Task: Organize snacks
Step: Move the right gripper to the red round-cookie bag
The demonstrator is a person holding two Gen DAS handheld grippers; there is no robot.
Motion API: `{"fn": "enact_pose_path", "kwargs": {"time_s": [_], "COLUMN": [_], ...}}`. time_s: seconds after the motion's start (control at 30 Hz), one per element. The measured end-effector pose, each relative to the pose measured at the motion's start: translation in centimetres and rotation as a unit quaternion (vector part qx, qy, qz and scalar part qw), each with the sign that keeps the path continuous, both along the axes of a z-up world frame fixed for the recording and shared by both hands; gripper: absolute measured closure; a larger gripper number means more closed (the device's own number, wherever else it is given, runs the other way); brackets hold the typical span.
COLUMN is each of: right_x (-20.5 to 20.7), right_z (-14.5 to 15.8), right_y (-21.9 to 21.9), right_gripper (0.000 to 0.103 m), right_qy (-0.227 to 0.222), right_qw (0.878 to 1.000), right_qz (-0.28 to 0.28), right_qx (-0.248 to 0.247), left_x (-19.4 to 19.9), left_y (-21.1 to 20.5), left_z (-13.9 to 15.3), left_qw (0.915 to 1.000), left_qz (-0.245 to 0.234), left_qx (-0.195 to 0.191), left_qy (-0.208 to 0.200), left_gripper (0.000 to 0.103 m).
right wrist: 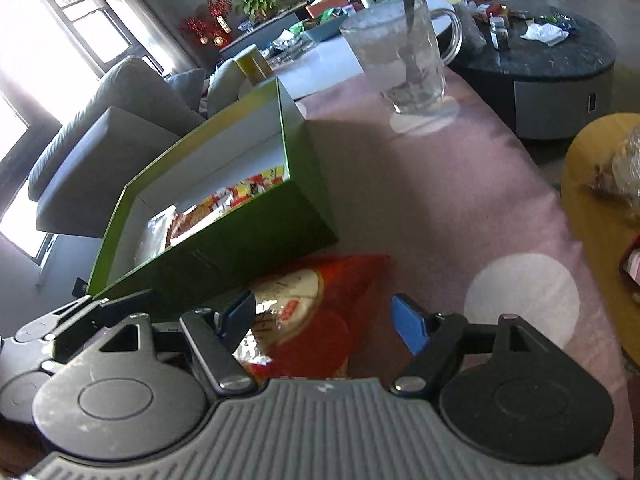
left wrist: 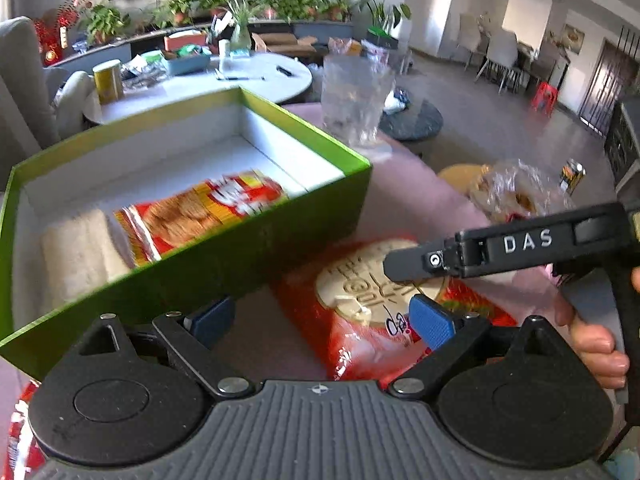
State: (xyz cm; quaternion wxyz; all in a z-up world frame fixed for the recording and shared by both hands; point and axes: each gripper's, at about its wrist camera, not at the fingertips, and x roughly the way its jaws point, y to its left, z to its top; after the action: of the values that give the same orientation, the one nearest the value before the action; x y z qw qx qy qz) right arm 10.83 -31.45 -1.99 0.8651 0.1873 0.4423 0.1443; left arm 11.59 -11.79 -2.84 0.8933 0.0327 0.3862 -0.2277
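A green box [left wrist: 256, 256] with a white inside stands on the pink tablecloth. It holds a red-and-yellow cracker packet [left wrist: 200, 212] and a pale packet [left wrist: 76, 256]. In front of the box lies a red snack bag [left wrist: 360, 320] printed with a round biscuit. My left gripper [left wrist: 322, 322] hangs open over it, left pad by the box wall, right pad above the bag. One finger of my right gripper [left wrist: 412, 266] reaches over the bag from the right, held by a hand [left wrist: 596, 344]. In the right wrist view my right gripper [right wrist: 324, 322] is open astride the red snack bag [right wrist: 308, 320], pads not pressing.
A glass mug [right wrist: 404, 56] with a spoon stands at the cloth's far edge. At the right, a yellow round stool [right wrist: 592, 200] carries a clear-wrapped snack [left wrist: 516, 192]. A dark round coffee table [right wrist: 540, 52] lies behind. Another red packet [left wrist: 24, 432] shows at the lower left.
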Motion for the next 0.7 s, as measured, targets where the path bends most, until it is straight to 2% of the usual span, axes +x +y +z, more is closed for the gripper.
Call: {"fn": "enact_pose_path", "kwargs": {"time_s": [0.27, 0.43, 0.6, 0.7], "right_x": [-0.6, -1.1, -1.0, -0.9], "right_z": [-1.0, -1.0, -0.9, -0.9], "right_y": [-0.1, 0.8, 0.7, 0.7], "right_gripper": [0.029, 0.029, 0.030, 0.042], "right_qy": [0.005, -0.010, -0.004, 0.001], "right_qw": [1.000, 0.999, 0.999, 1.000], "right_qz": [0.004, 0.016, 0.008, 0.016], "right_qx": [-0.001, -0.033, -0.033, -0.016], "left_x": [0.5, 0.6, 0.8, 1.1], "left_y": [-0.3, -0.4, -0.5, -0.7], "left_z": [-1.4, -1.7, -1.7, -1.8], "left_qw": [0.9997, 0.9995, 0.9992, 0.9987], "left_qz": [0.008, 0.010, 0.003, -0.001], "left_qx": [0.001, 0.002, -0.011, -0.022], "left_qy": [0.023, 0.029, 0.039, 0.046], "left_gripper": [0.005, 0.004, 0.004, 0.004]}}
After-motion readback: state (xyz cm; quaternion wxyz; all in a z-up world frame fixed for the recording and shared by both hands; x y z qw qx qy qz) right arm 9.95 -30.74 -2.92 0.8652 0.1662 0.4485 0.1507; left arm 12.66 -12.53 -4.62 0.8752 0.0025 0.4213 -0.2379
